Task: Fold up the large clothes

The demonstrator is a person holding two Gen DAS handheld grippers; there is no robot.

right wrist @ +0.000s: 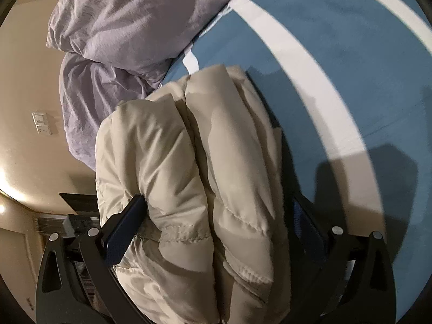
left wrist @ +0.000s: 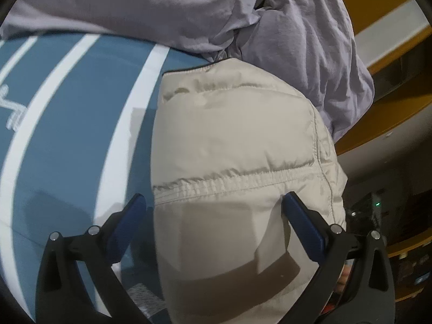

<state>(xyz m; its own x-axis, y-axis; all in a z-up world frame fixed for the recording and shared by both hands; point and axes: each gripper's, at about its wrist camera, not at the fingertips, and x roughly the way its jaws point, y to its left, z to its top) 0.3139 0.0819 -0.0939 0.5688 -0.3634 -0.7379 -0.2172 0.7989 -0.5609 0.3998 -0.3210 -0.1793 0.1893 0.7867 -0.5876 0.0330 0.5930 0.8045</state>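
Cream quilted fabric fills the left wrist view: the folded puffer jacket (left wrist: 237, 167) lies on the blue-and-white striped bed cover (left wrist: 70, 124) in front of a lilac duvet (left wrist: 167, 8), and the left tongs (left wrist: 216, 205) stand spread wide over it, one finger (left wrist: 293, 208) touching its stitched band. In the right wrist view the same jacket (right wrist: 194, 162) bulges in thick folds between the right tongs (right wrist: 216, 210), whose jaws are spread to their widest around it, near the bed's edge.

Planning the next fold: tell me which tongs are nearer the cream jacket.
Right, narrowly. The right tongs straddle the jacket at its thick folded bundle, one finger against it. The left tongs span its flat top, one finger off its edge over the striped sheet.
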